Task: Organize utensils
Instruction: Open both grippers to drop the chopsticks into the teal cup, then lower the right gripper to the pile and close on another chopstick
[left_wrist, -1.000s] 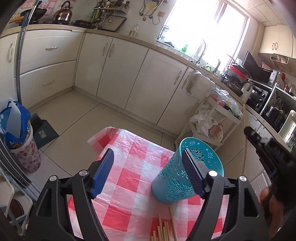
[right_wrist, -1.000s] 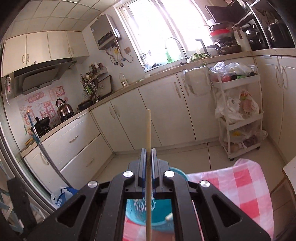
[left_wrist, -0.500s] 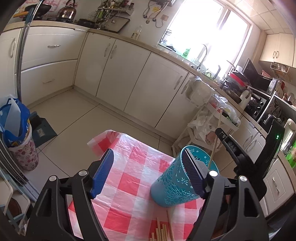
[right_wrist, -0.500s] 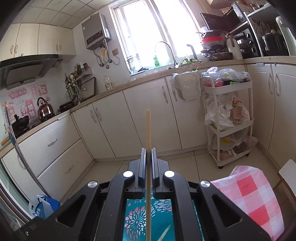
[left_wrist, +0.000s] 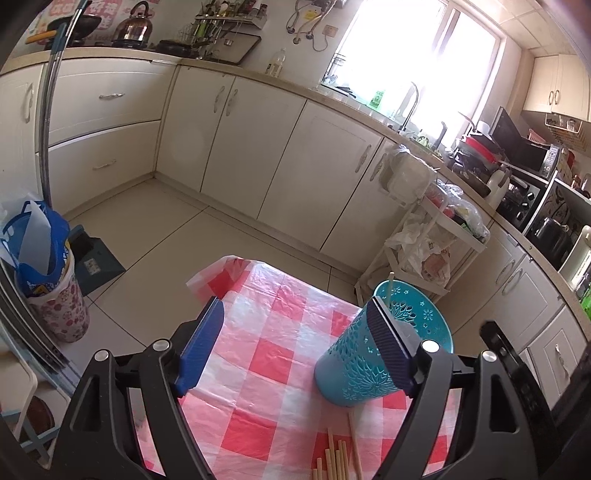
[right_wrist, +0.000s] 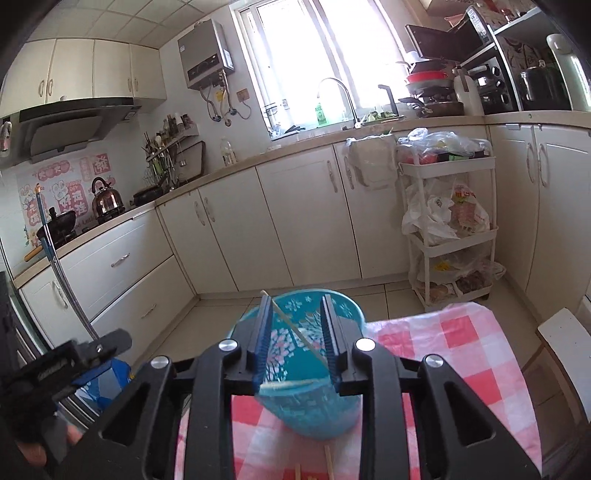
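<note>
1. Left gripper: jaws stood wide apart with blue pads; nothing lay between them; it hung above the table, with its right pad overlapping the holder's near side in the left wrist view, contact not discernible
2. Right gripper: jaws were opening, narrow gap; positioned directly over the holder's mouth; a chopstick crossed the gap slantwise, and the pads did not press on it
3. Utensil holder: teal plastic cylinder with pierced flower pattern; stood on the table toward its right side, appearing tilted in both fisheye views; seen also at
4. Chopstick in holder: pale wood, leaned diagonally inside the holder; its tip showed above the rim in the left wrist view
5. Loose chopsticks: a small bundle of pale wooden sticks, lay flat on the table just in front of the holder's base, at the lower edge of view
6. Table: covered with a red-and-white checked plastic cloth
7. Storage trolley: white, tiered, loaded with bags; stood against the cabinets beyond the table
8. Kettle: metal, on the hob at far left
</note>
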